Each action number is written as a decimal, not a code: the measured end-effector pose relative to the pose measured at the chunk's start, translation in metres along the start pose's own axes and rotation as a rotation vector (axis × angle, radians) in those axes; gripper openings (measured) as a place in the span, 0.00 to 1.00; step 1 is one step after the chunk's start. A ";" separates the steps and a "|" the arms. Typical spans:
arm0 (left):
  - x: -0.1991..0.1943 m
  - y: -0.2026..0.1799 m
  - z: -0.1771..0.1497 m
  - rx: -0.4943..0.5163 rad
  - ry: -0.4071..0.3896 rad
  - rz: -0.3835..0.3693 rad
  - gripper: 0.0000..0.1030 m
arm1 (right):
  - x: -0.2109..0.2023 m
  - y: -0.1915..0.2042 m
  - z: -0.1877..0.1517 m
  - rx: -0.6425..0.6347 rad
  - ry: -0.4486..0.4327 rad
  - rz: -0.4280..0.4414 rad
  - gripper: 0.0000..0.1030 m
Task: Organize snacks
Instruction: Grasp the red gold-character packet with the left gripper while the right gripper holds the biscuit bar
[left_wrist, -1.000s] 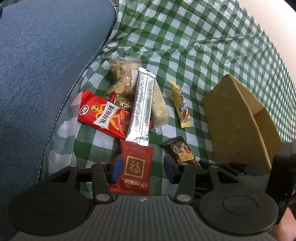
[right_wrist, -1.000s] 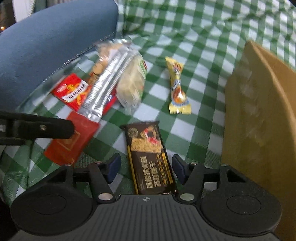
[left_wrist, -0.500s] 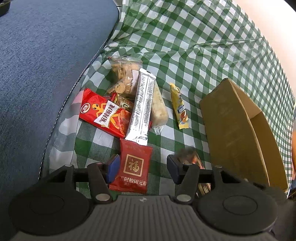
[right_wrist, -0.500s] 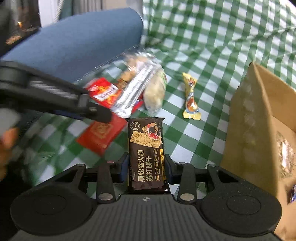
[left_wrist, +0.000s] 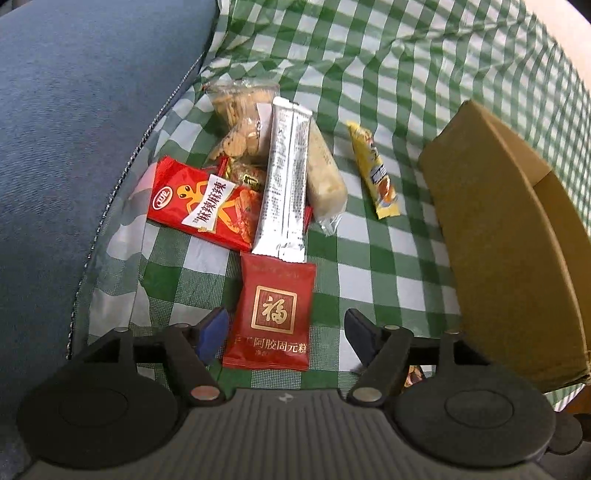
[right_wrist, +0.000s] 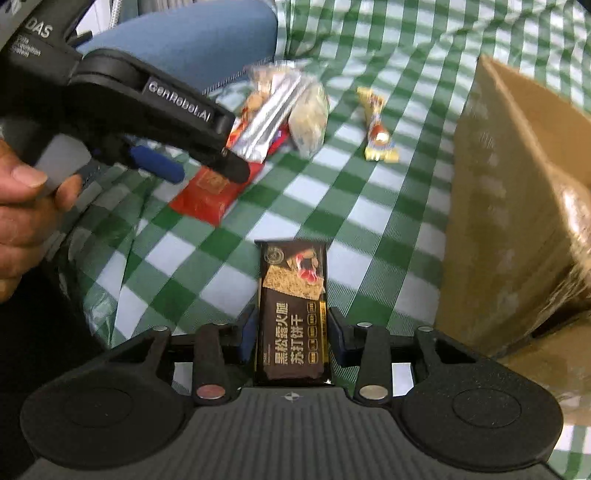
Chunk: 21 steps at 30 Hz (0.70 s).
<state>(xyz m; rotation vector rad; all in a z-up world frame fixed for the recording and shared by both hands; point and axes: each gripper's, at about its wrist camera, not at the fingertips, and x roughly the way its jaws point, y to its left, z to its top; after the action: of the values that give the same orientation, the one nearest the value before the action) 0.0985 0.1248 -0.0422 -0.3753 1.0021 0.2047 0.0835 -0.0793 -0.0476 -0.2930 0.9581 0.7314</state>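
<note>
My right gripper (right_wrist: 291, 332) is shut on a dark brown cracker packet (right_wrist: 292, 306) and holds it above the checked cloth, left of the cardboard box (right_wrist: 517, 221). My left gripper (left_wrist: 284, 332) is open, its fingers either side of a red packet with a gold square (left_wrist: 273, 314) that lies on the cloth. Beyond it lies a pile: a silver stick pack (left_wrist: 286, 181), a red spicy snack bag (left_wrist: 201, 203), a clear biscuit bag (left_wrist: 240, 122) and a pale roll (left_wrist: 325, 177). A yellow candy wrapper (left_wrist: 375, 173) lies alone.
The cardboard box (left_wrist: 509, 236) stands open at the right of the snacks. A blue cushion (left_wrist: 74, 129) borders the green checked cloth (left_wrist: 369, 55) on the left. In the right wrist view the left gripper (right_wrist: 207, 162) and the hand holding it are over the red packet (right_wrist: 210, 192).
My right gripper closed on the dark cracker packet and lifted it off the cloth toward the box. My left gripper stayed open over the red packet and moved a little closer.
</note>
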 end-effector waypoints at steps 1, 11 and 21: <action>0.002 -0.001 0.000 0.005 0.005 0.004 0.72 | 0.001 0.000 -0.001 0.004 0.007 -0.002 0.46; 0.018 -0.017 0.000 0.094 0.046 0.063 0.72 | 0.002 -0.001 0.000 0.007 0.007 0.004 0.45; 0.013 -0.020 -0.002 0.118 0.016 0.067 0.48 | -0.005 -0.001 0.001 0.003 -0.048 -0.003 0.40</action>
<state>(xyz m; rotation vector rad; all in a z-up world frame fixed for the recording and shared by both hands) 0.1105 0.1056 -0.0501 -0.2364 1.0386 0.2024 0.0827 -0.0814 -0.0426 -0.2730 0.9129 0.7308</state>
